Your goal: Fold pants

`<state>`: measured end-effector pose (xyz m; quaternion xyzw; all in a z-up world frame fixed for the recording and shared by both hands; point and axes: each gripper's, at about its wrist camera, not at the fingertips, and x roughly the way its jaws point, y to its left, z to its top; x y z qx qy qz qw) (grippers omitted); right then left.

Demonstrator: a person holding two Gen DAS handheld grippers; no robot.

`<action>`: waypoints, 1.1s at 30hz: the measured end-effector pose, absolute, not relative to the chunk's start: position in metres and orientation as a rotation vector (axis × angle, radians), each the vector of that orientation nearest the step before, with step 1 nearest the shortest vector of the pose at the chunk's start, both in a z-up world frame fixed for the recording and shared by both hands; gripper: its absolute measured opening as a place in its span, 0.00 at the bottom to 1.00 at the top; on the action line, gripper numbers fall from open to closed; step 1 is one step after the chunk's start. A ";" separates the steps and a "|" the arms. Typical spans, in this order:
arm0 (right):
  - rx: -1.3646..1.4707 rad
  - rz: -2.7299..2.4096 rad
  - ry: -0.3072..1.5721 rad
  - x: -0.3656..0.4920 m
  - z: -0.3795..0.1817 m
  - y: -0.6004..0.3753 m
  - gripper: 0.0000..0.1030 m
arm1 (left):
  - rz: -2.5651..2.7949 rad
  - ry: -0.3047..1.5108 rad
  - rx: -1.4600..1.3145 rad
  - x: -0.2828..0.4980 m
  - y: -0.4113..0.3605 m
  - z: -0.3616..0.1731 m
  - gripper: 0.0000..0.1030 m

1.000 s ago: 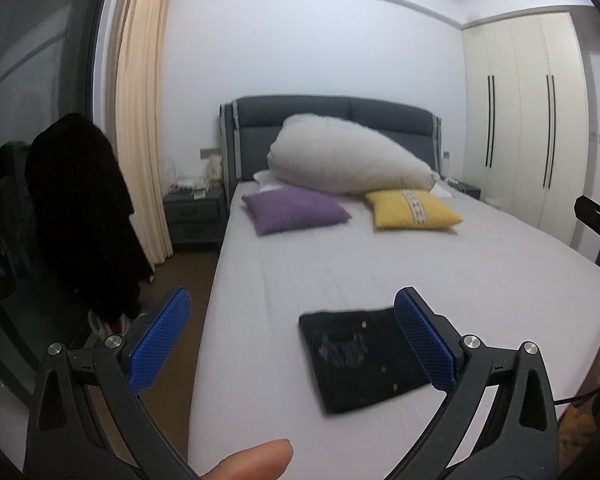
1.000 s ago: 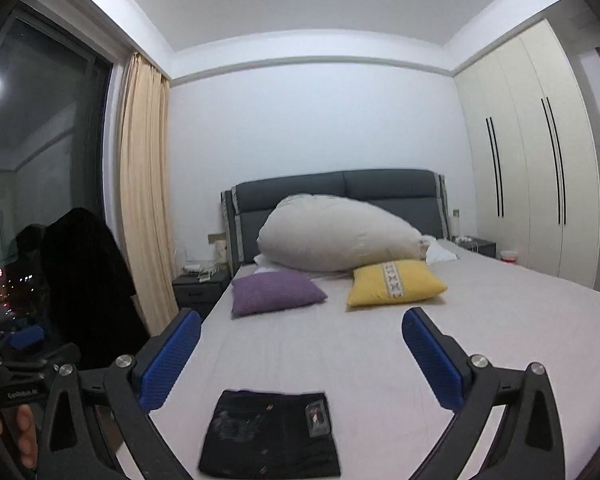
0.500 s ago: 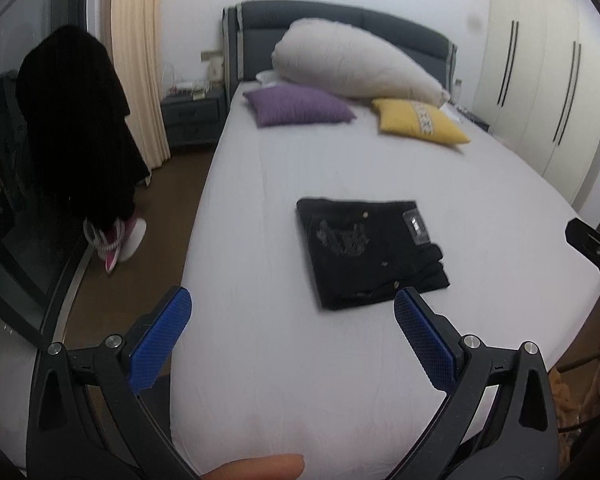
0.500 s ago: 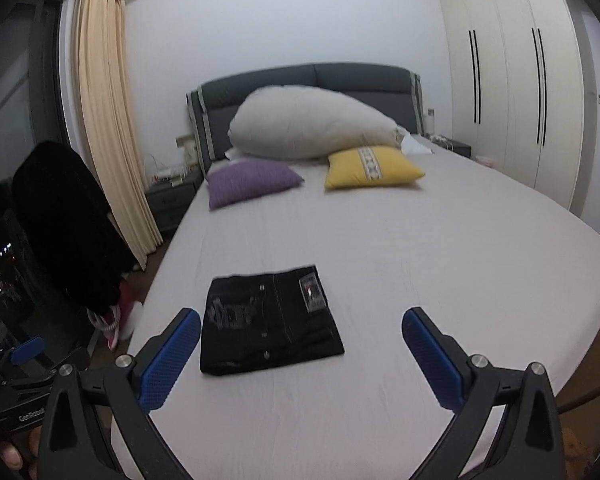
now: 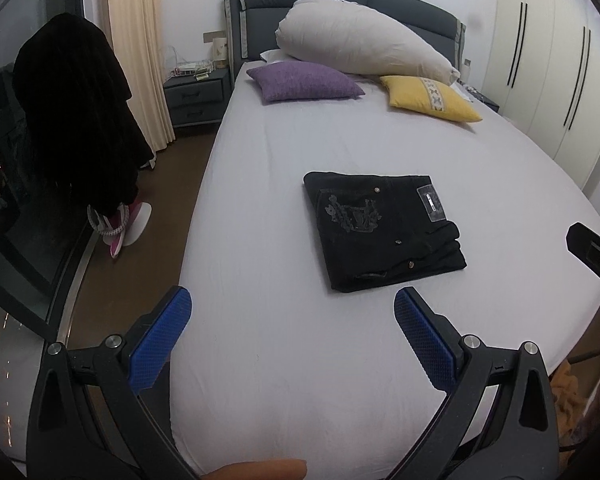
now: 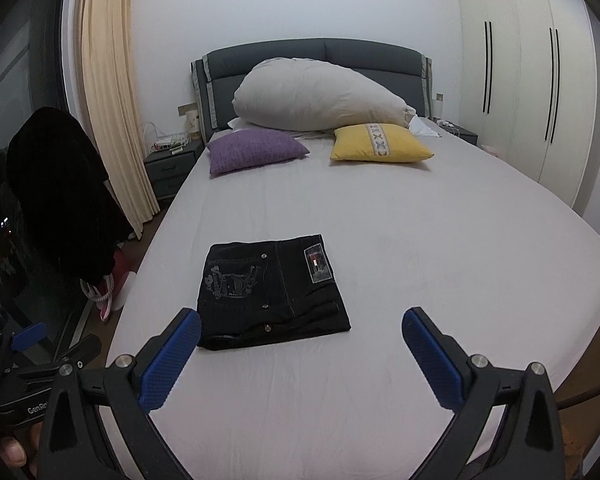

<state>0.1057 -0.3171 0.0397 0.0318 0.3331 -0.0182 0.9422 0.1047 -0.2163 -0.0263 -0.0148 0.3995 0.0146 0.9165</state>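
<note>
The pants (image 5: pixel 380 232) are lying as a compact black bundle at the centre of the left wrist view, on the bed (image 5: pixel 260 360), well short of the purple pillow (image 5: pixel 304 80) and yellow pillow (image 5: pixel 428 98) in the upper part. The left gripper (image 5: pixel 292 344) and right gripper (image 6: pixel 300 356) are hovering apart from them, jaws spread wide and holding nothing. Folding is looking finished; next is probably only smoothing or withdrawing.

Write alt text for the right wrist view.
Black pants lie folded into a compact rectangle on a grey bed, just beyond the open blue-padded right tongs, which hold nothing. Purple and yellow cushions and a large white pillow sit near the headboard.
</note>
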 end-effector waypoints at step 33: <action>0.044 -0.026 0.707 0.105 0.035 -0.308 1.00 | 0.035 0.840 -0.028 0.111 -0.213 -0.039 1.00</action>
